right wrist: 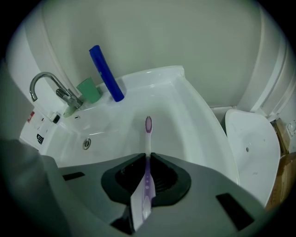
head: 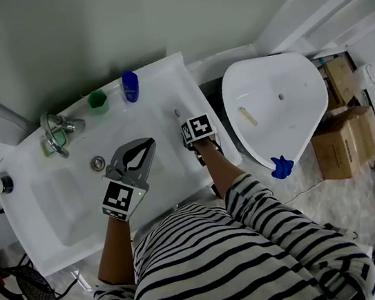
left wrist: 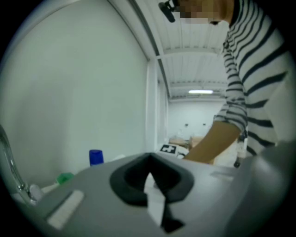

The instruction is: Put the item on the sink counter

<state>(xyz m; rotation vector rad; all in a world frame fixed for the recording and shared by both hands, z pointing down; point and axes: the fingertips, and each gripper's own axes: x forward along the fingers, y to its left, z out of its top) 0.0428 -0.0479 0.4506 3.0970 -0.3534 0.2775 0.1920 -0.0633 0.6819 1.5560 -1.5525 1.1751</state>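
A purple and white toothbrush (right wrist: 148, 139) runs between the jaws of my right gripper (right wrist: 147, 157), which is shut on its handle. The bristle head points away from me over the right side of the white sink (right wrist: 194, 120). In the head view my right gripper (head: 193, 136) points steeply down over the sink's right rim (head: 184, 83). My left gripper (head: 146, 145) hovers over the basin, shut and empty. In the left gripper view the left gripper's (left wrist: 149, 159) jaws meet with nothing between them.
A blue tube (right wrist: 106, 74) and a green cup (right wrist: 89, 90) stand on the back ledge beside the chrome tap (right wrist: 48, 83). The drain (right wrist: 86, 143) sits mid-basin. A white toilet (head: 278, 104) and cardboard boxes (head: 343, 140) lie to the right.
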